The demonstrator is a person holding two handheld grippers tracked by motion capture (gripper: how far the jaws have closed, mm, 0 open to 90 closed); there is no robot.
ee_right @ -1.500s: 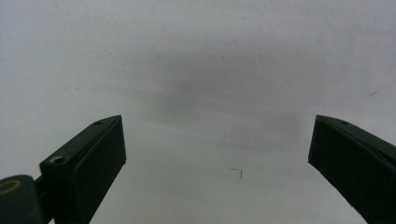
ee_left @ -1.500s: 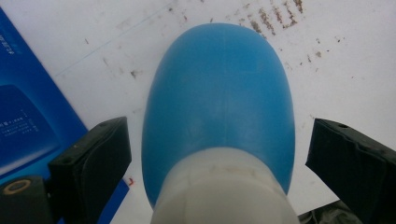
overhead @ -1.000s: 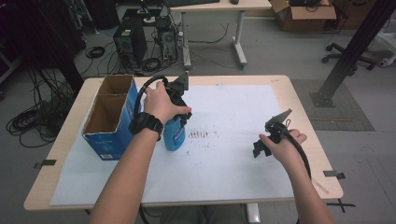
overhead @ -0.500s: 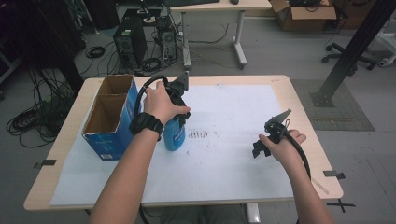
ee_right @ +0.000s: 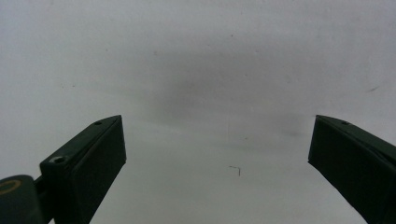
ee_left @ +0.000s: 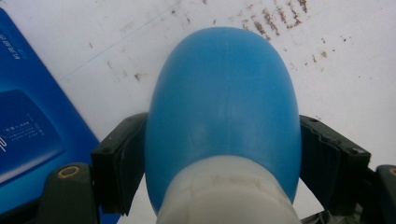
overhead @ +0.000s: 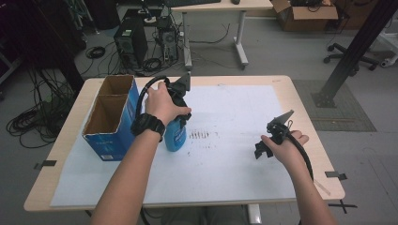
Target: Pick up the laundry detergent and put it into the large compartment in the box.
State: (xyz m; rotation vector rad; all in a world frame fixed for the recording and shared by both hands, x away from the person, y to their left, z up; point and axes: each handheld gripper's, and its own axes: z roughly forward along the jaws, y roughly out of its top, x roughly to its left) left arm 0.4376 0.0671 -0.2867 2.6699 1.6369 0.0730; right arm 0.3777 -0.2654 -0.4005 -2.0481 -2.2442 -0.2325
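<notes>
Blue plastic fills the space between the left gripper's (ee_left: 223, 154) jaws: its black pads sit against both flanks of the blue bottle (ee_left: 223, 107), just below the pale neck, and the jaws have just been closing onto it. In the high view the left gripper (overhead: 177, 115) comes down on the bottle (overhead: 175, 136) from above, the left hand (overhead: 162, 104) wrapped over the gripper's body with the wrist bent down, a black watch (overhead: 148, 125) on it, and the forearm running back toward the bottom edge. The bottle stands upright on the white paper sheet (overhead: 225, 159), just beside the blue cardboard box (overhead: 110, 129). White writing shows on the box's side, too small and blurred to read.

The right gripper (ee_right: 217, 158) has its jaws spread wide over bare paper with nothing between them. In the high view the right hand (overhead: 284, 145) holds that gripper (overhead: 260, 149) low near the table's (overhead: 305, 101) right side, well apart from the bottle.
</notes>
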